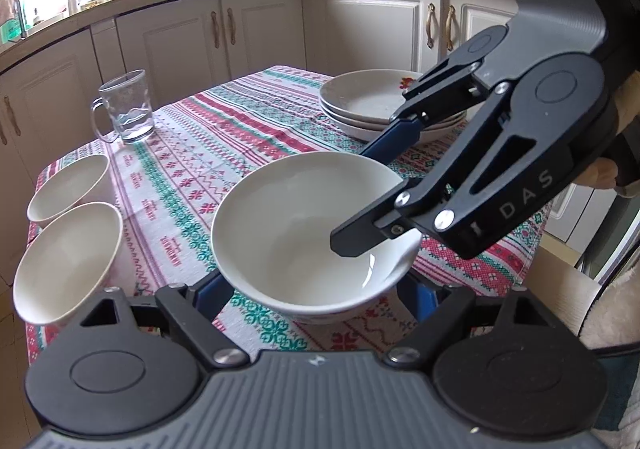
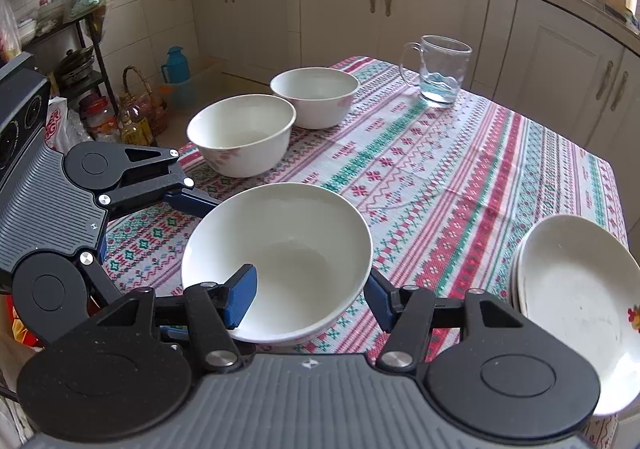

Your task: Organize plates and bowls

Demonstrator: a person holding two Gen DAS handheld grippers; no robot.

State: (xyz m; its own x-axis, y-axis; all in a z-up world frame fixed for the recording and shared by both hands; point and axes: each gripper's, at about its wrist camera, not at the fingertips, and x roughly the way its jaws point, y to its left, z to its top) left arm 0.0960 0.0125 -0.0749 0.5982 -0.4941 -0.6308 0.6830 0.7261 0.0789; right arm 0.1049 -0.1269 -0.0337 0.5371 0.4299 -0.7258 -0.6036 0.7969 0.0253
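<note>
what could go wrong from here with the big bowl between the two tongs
The right tongs have one finger inside the wide bowl; pulling out carelessly could hook its rim and tip it.
The left tongs seem to hold it only by its sloping sides, so it may slip.
The plate stack sits near the table edge beside the right tongs; a bump could knock it off.

bare cloth (image 2: 460, 185) mid-table, bowls (image 2: 244, 133) left
</note>
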